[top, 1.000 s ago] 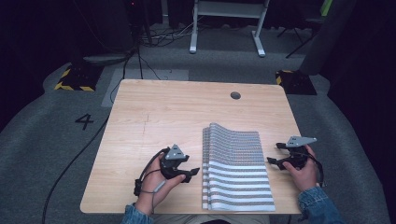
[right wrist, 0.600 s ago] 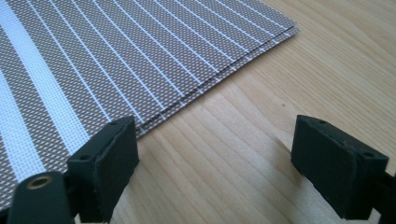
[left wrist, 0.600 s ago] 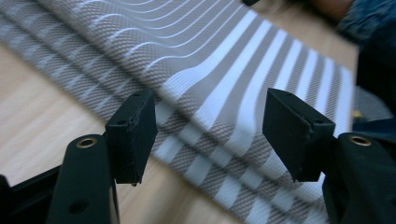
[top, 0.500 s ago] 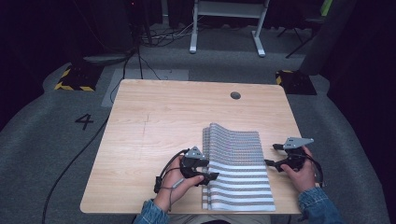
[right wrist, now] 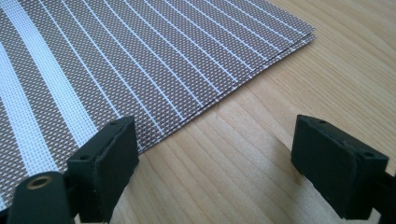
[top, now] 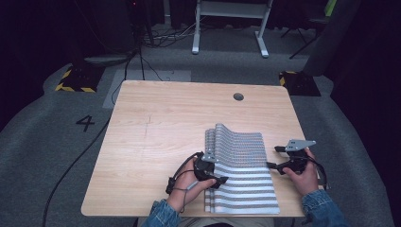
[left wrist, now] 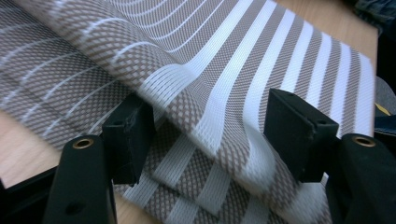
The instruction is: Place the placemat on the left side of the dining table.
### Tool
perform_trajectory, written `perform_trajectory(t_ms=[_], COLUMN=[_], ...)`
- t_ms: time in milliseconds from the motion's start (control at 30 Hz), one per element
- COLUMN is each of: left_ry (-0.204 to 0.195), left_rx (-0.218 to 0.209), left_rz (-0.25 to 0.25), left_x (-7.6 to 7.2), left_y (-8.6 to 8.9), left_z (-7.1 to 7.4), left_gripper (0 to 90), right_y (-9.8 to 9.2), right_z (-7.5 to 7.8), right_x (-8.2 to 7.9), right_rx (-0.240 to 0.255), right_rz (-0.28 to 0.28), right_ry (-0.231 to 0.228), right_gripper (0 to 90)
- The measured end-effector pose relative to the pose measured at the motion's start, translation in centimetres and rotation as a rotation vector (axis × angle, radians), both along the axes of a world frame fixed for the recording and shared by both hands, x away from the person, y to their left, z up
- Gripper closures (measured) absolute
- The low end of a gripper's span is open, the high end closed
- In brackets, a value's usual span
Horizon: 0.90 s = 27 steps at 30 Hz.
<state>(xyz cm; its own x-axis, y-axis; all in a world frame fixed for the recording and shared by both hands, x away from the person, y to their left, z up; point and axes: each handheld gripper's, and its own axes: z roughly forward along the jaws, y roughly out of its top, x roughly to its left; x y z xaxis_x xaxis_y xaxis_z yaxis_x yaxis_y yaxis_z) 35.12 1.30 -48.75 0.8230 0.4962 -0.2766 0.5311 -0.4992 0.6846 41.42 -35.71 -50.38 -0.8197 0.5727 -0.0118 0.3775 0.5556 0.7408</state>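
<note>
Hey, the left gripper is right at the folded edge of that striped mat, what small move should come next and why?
Probably close the left gripper on the folded edge of the striped mat. In the left gripper view its jaws are open with the raised fold lying between them, pads not pressing. The right gripper waits open over bare table beside the mat's other edge.

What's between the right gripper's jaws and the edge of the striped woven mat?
Bare wood of the table. In the right gripper view, the right gripper stands open just off the brown and white striped woven mat, whose edge runs beside one jaw.
</note>
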Motion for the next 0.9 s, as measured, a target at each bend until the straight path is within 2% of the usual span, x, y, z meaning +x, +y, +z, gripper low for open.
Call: perform_trajectory(t_ms=[33, 67, 100, 133, 167, 233, 333, 500, 600, 833, 900], left_ry=[0.001, 0.006, 0.015, 0.010, 0.013, 0.015, -0.036, -0.085, -0.134, -0.211, -0.243], left_rx=[-0.003, 0.000, -0.001, 0.001, 0.001, 0.002, -0.024, -0.059, -0.062, -0.088, -0.076], left_rz=[0.004, 0.027, 0.032, 0.038, 0.031, 0.032, 0.021, 0.004, -0.019, -0.060, -0.072], left_x=[0.1, 0.1, 0.2, 0.2, 0.3, 0.3, 0.2, 0.0, -0.2, -0.6, -0.7], left_y=[-0.2, -0.2, -0.2, -0.2, -0.2, -0.2, -0.3, 0.1, 0.6, 2.5, 3.1], left_z=[-0.2, -0.1, -0.1, 0.0, 0.1, 0.2, 0.2, 1.5, 3.1, 6.4, 7.4], left_gripper=[38.9, 46.1, 61.2, 61.2, 74.9, 77.8, 85.8, 88.3, 88.5, 88.6, 88.6], right_y=[0.0, 0.0, 0.0, 0.0, 0.0, 0.0, 0.0, 0.0, 0.0, 0.0, -0.1], right_z=[0.0, 0.0, 0.0, 0.0, 0.0, 0.0, 0.0, 0.0, 0.0, 0.0, 0.0], right_x=[0.0, 0.0, 0.0, 0.0, 0.0, 0.0, 0.0, 0.0, 0.0, 0.0, 0.1], right_rx=[0.001, 0.002, 0.001, -0.001, -0.001, -0.001, 0.002, 0.003, 0.003, 0.004, 0.004], right_rz=[-0.001, -0.001, 0.000, 0.001, 0.001, 0.001, -0.001, -0.001, -0.002, -0.002, -0.001], right_ry=[-0.001, -0.001, 0.000, 0.002, 0.003, 0.002, 0.001, 0.002, 0.002, 0.003, 0.000], right_gripper=[14.9, 14.9, 14.9, 14.9, 14.9, 15.0, 15.1, 15.3, 15.4, 15.6, 15.8])
